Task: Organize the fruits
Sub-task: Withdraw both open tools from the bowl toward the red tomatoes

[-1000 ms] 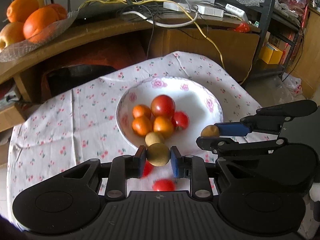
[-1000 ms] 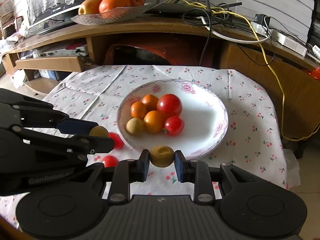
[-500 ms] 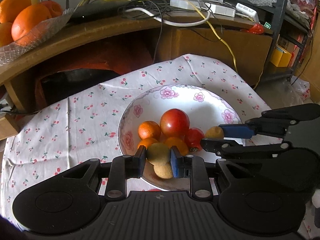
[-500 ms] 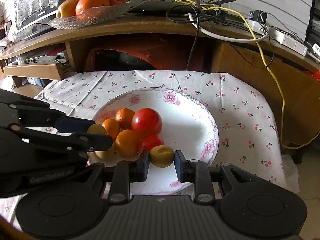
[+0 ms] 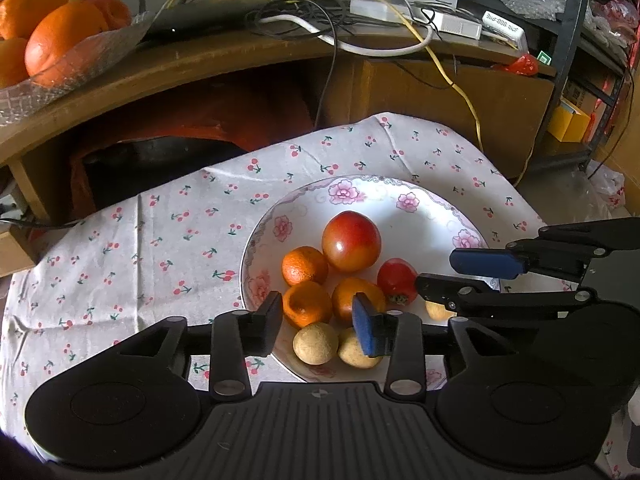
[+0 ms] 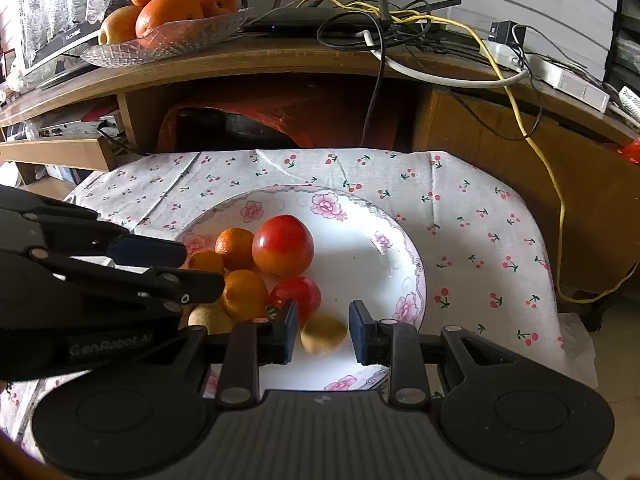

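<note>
Over the near rim of the floral plate (image 5: 432, 204), both grippers now stand with their fingers apart, whereas half a second ago each was clamped on a small yellow-brown fruit. The left gripper (image 5: 318, 320) has let go of its fruit, and two tan fruits (image 5: 315, 343) now lie side by side in the plate just below and between its fingers, at the near edge of the pile. The right gripper (image 6: 323, 330) has also spread its fingers; its yellow fruit (image 6: 323, 335) shows blurred between them, touching neither pad, low over the white floor of the plate.

The rest of the pile sits in the left half of the plate: a large red-orange fruit (image 5: 351, 241) at the far side, three small oranges (image 5: 305, 265) to its near left, and a small red tomato (image 5: 396, 281) to its near right. In the right wrist view the plate's right half (image 6: 372, 264) is bare white, with room beside the pile. The plate's near rim lies just under both grippers, and the left gripper's fingers reach in from the left over the oranges.

The plate rests on a cherry-print tablecloth (image 6: 480, 220), whose far edge drops off close to a wooden desk (image 6: 280, 60) carrying cables and a glass dish of oranges (image 6: 168, 12).
</note>
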### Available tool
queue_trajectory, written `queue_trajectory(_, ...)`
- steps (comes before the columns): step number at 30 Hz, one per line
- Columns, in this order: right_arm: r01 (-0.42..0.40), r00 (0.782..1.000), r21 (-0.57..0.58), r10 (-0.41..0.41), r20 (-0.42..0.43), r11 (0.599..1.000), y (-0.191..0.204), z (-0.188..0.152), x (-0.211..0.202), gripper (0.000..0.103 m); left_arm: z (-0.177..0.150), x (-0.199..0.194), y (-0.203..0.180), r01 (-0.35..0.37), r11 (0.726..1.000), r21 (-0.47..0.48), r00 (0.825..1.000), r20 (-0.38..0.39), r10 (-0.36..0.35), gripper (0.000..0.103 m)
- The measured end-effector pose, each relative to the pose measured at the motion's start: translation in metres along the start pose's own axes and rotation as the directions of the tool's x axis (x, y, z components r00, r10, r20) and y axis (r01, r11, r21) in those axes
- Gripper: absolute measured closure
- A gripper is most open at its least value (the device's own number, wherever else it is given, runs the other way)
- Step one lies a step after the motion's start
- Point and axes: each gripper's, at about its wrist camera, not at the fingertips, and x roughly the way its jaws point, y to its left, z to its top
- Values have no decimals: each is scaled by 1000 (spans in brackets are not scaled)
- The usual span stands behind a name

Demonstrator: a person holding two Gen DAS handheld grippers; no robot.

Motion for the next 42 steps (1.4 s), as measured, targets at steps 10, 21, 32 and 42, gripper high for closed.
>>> queue_trajectory(10,9,1000,16,-9,13,1000,-1,1,-5,75,3,-14,3,-8,1000,-3,1000,30,8,45)
queue_trajectory(21,-24,999,12,24,32,1000,10,-1,-21,72,-6,-38,14,-34,999,3,999,39,34,40)
queue_trajectory(32,-64,998,-15,65,14,998,30,-14,-38,70,-27,-60,20,-49,998,25,999,20,49,38)
queue_trajectory(42,-108,994,-28,107,-35,994,51,-33,-44,67,-48,-75,22,-49,998,37,999,-15,50,36)
